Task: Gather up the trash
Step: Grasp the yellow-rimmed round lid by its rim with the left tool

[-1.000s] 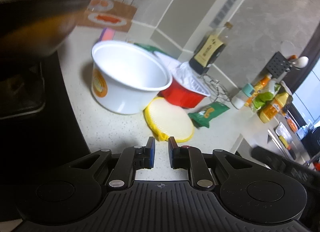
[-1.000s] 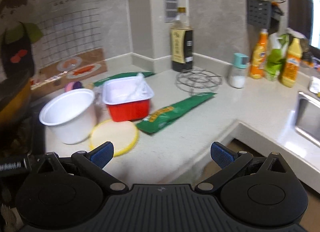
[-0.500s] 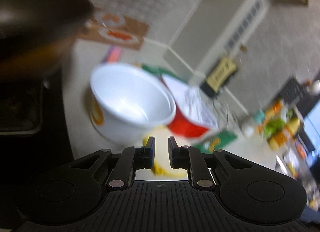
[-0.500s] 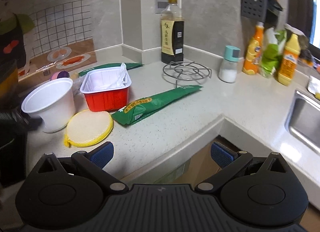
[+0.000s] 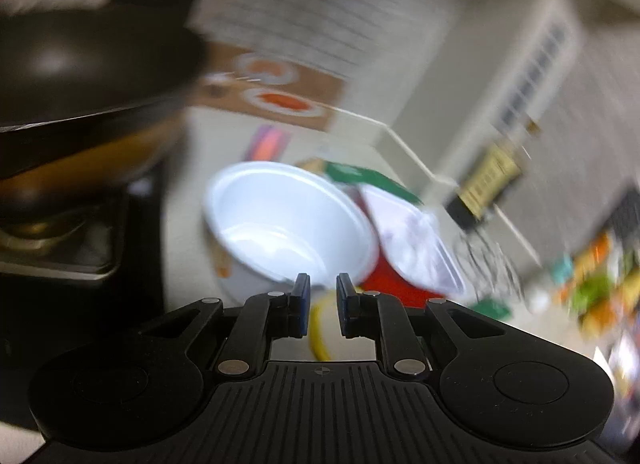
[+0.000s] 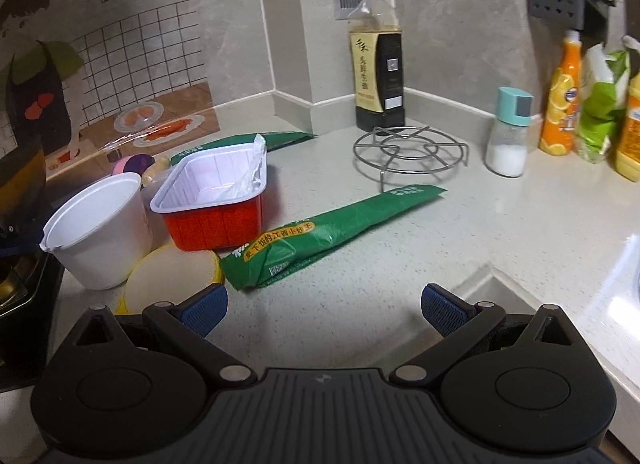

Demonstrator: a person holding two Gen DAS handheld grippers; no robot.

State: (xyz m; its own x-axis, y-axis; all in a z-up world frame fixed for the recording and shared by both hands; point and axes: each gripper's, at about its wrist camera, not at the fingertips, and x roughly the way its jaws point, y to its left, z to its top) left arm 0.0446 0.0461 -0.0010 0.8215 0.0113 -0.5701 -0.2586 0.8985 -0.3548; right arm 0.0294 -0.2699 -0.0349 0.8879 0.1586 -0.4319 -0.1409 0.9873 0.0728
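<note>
A white paper cup [image 6: 98,229] stands at the left of the counter; its rim looks pinched at the near left. It also shows in the blurred left wrist view [image 5: 288,223]. Beside it are a red tray with a white lining [image 6: 216,199], a yellow round lid [image 6: 172,274] lying flat, and a long green wrapper [image 6: 332,229]. A second green wrapper [image 6: 248,141] lies behind the tray. My left gripper [image 5: 322,294] has its jaws nearly together, just at the cup's near rim. My right gripper [image 6: 324,310] is open wide and empty above the counter's front.
A stove with a dark pan [image 5: 80,75] is at the left. A soy sauce bottle [image 6: 378,63], a wire trivet [image 6: 410,151], a salt shaker [image 6: 508,133] and orange bottles [image 6: 560,99] stand at the back. The counter edge drops off at the front right.
My left gripper has moved forward to the cup's rim. My right gripper has come forward and lower over the counter, still open.
</note>
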